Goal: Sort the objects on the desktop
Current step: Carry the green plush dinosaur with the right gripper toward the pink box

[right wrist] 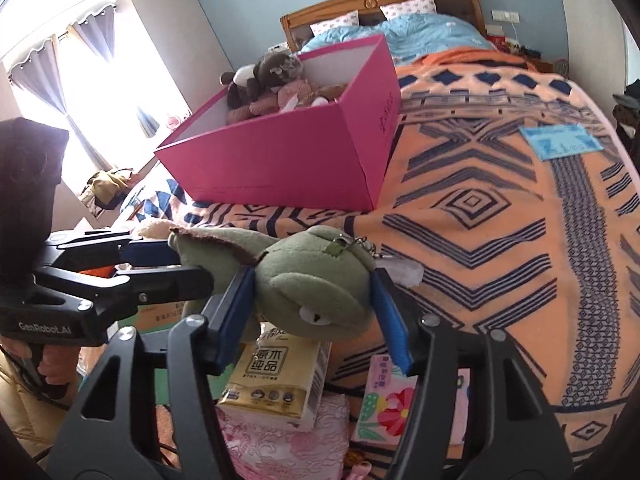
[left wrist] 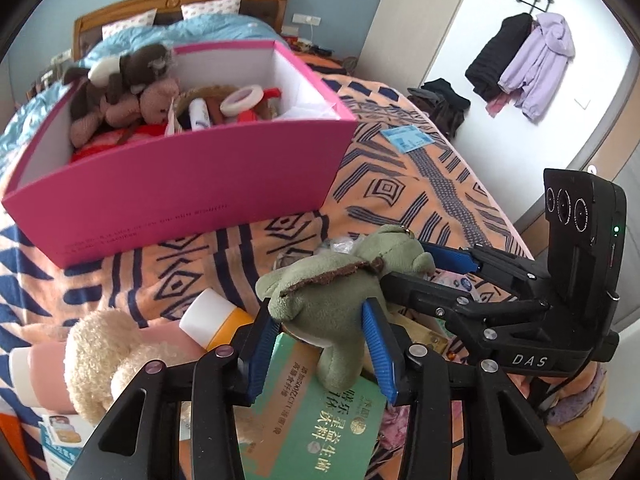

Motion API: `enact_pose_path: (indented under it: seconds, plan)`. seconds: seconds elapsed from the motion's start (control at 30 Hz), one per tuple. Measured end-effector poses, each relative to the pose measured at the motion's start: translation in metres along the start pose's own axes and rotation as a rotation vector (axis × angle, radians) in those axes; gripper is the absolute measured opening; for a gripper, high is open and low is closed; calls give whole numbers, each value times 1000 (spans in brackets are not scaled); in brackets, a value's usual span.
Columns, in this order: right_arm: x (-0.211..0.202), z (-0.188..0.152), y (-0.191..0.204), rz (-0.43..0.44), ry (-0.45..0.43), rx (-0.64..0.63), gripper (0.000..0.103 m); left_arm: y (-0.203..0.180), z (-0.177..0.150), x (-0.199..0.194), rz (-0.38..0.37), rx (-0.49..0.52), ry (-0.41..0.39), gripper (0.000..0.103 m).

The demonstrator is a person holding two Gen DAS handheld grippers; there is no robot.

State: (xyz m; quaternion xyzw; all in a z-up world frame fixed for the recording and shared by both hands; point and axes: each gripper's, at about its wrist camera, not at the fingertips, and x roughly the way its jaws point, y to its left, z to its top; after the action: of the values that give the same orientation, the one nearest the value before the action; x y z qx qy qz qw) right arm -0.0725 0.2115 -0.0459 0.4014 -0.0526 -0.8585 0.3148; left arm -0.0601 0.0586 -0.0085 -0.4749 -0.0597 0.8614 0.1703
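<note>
A green plush frog (left wrist: 332,292) (right wrist: 312,276) hangs above the clutter at the near edge of the bed, and both grippers hold it. My left gripper (left wrist: 320,344) is shut on its body and leg, blue pads pressing on either side. My right gripper (right wrist: 314,316) is shut on its head, and in the left wrist view it reaches in from the right (left wrist: 436,276). A keychain clip dangles from the frog's head. Further up the bed stands an open pink box (left wrist: 180,184) (right wrist: 288,160) holding brown plush toys (left wrist: 132,92), a tape roll (left wrist: 242,100) and a small bottle.
Under the frog lie a cream plush (left wrist: 100,352), a pink bottle (left wrist: 44,372), a white-capped orange tube (left wrist: 216,316), a green carton (left wrist: 320,420), a tissue pack (right wrist: 280,376) and a floral packet (right wrist: 388,400). A blue paper (right wrist: 560,142) lies on the patterned orange blanket (right wrist: 480,240).
</note>
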Motion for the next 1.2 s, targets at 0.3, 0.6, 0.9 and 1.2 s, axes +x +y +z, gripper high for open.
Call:
enact_pose_path:
  seconds: [0.3, 0.6, 0.9, 1.2]
  plan:
    - [11, 7, -4, 22, 41, -33, 61, 9, 2, 2, -23, -20, 16, 45]
    - [-9, 14, 13, -17, -37, -44, 60, 2, 11, -25, -27, -2, -70, 45]
    - [-27, 35, 40, -57, -146, -108, 60, 7, 26, -56, -5, 20, -164, 45]
    - [-24, 52, 58, -68, -174, -162, 60, 20, 34, -72, 14, 10, -207, 45]
